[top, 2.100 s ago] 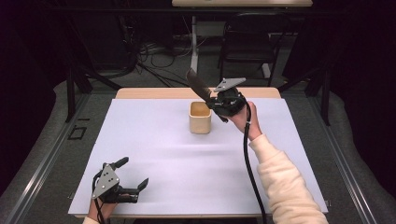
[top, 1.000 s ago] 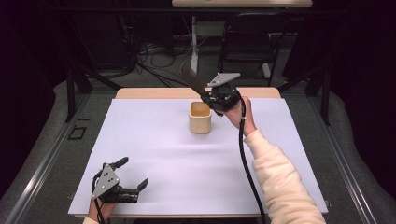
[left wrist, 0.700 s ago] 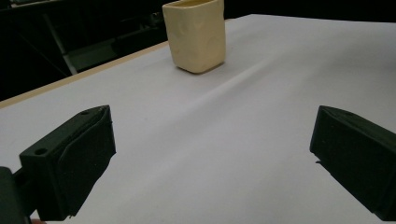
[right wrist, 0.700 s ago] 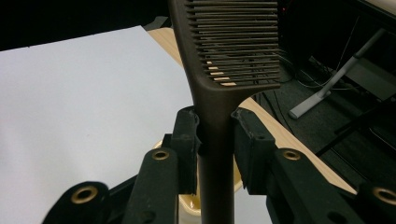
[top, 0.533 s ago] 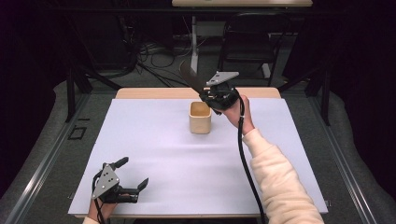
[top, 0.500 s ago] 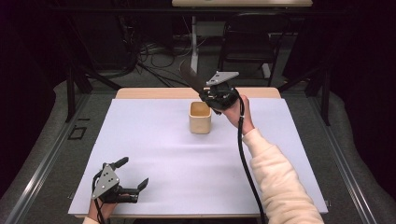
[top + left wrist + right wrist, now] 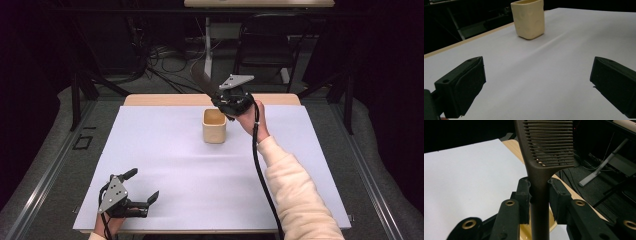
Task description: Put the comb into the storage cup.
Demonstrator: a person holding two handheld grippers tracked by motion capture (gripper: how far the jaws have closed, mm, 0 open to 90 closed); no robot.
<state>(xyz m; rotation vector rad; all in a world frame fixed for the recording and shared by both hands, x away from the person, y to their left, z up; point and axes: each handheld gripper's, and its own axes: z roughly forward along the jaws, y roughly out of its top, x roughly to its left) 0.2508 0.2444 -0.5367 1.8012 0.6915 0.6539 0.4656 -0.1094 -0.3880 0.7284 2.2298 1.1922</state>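
A dark brown comb [image 7: 546, 150] is clamped by its handle between the pads of my right gripper [image 7: 539, 192]. In the high view that right gripper [image 7: 220, 98] hangs above the far rim of a cream square cup [image 7: 214, 125], and the comb [image 7: 202, 81] slants up to the far left. The cup's rim shows under the handle in the right gripper view. My left gripper [image 7: 141, 188] rests low at the near left of the table, jaws wide apart, nothing between them. Its own view has the cup [image 7: 529, 18] standing upright well ahead of the left gripper [image 7: 544, 85].
A white sheet [image 7: 175, 165] covers the table; a strip of wooden edge [image 7: 165, 100] shows at the far side. Beyond it lie dark floor, cables and a chair base [image 7: 260, 55]. The right gripper's black cable [image 7: 257, 160] trails along the cream sleeve [image 7: 295, 195].
The right gripper with the comb rose slightly and tipped over the cup early on; for the last second both hands have kept still.
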